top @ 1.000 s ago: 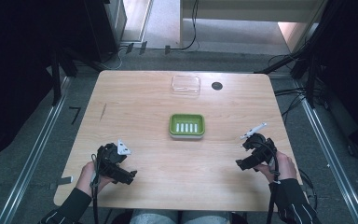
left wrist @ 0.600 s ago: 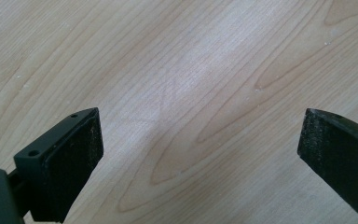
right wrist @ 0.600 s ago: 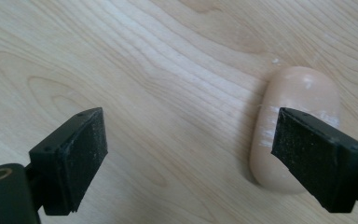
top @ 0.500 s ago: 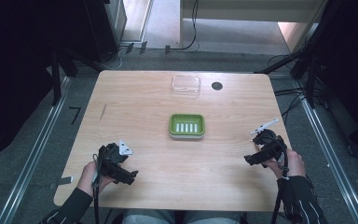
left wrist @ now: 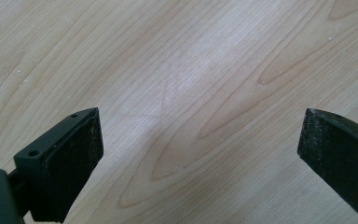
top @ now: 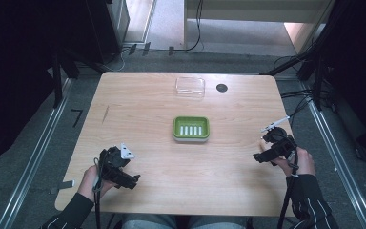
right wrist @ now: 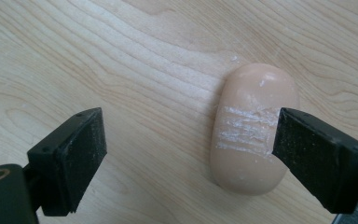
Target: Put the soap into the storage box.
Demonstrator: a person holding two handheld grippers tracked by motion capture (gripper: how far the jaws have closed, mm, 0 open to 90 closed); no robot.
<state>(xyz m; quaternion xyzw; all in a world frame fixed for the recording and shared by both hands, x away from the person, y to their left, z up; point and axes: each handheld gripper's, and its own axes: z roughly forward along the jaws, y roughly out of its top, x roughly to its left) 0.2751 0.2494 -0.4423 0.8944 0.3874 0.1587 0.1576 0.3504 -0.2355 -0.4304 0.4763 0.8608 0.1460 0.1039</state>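
The right claw (right wrist: 186, 154) is hovering with its jaws apart over a soap bar (right wrist: 254, 128) lying on the surface (right wrist: 121, 60) just inside its right jaw, while the left claw (left wrist: 200, 154) is gaping over bare wood.

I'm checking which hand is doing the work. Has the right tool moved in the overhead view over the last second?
Yes. The right tool has slid outward, away from the green dish and nearer the table's right edge.

High view overlooks the table (top: 147, 105); both gripper views face its wood closely.
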